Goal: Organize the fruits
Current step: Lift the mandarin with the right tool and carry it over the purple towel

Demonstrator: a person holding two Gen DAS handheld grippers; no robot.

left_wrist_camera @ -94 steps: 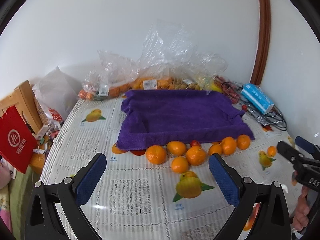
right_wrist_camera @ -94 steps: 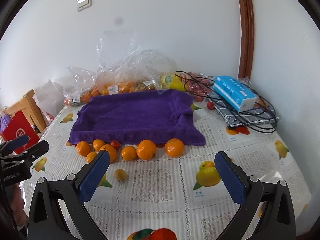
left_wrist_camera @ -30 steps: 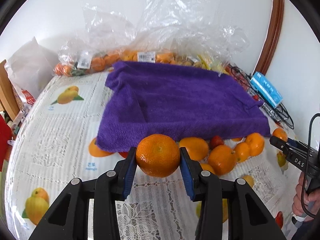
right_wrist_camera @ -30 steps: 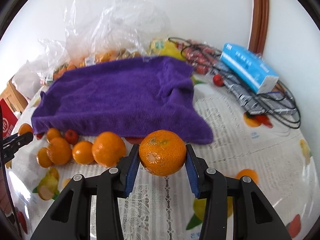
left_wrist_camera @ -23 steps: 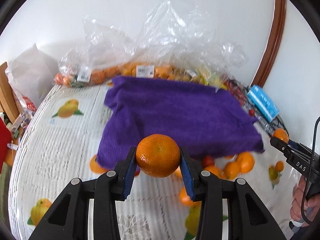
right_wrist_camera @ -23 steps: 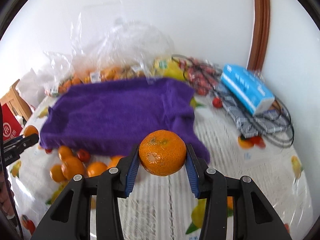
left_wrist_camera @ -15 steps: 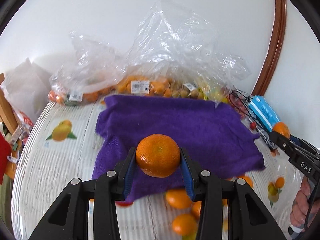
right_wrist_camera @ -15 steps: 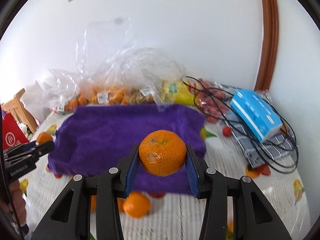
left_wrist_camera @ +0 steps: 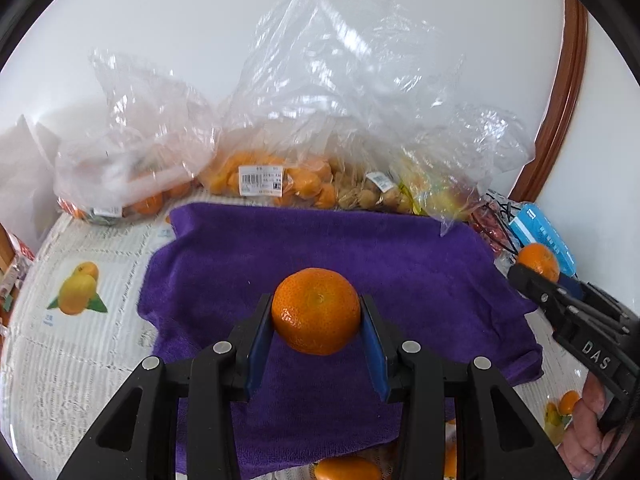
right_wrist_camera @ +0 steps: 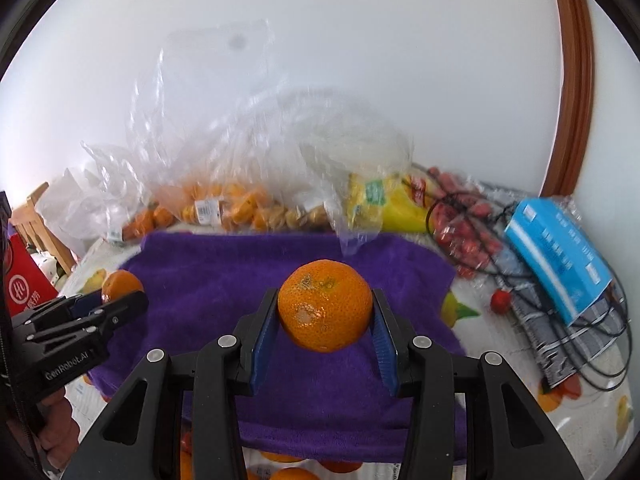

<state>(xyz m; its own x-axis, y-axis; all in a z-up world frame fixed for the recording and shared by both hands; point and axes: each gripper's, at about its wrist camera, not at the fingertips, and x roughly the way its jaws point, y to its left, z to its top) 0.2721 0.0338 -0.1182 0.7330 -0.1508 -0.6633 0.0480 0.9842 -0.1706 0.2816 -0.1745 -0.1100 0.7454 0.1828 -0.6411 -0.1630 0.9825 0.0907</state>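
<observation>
My left gripper [left_wrist_camera: 316, 314] is shut on an orange [left_wrist_camera: 316, 310] and holds it in the air over the purple towel [left_wrist_camera: 400, 272]. My right gripper [right_wrist_camera: 325, 314] is shut on a second orange [right_wrist_camera: 325, 310], also above the purple towel [right_wrist_camera: 208, 280]. Each gripper shows in the other's view: the right one at the right edge of the left wrist view [left_wrist_camera: 534, 266], the left one at the left edge of the right wrist view [right_wrist_camera: 120, 292]. Loose oranges [left_wrist_camera: 346, 470] lie on the table in front of the towel, also low in the right wrist view [right_wrist_camera: 292, 472].
Clear plastic bags of fruit [left_wrist_camera: 280, 180] are piled against the wall behind the towel. A blue box [right_wrist_camera: 556, 248], black cables [right_wrist_camera: 592, 344] and small red fruits [right_wrist_camera: 464, 224] lie to the right. A red bag [right_wrist_camera: 24, 284] stands at the left. The tablecloth [left_wrist_camera: 80, 320] is white with fruit prints.
Both grippers closed on oranges from the row in front of the towel, lifted them, and have moved forward over the towel.
</observation>
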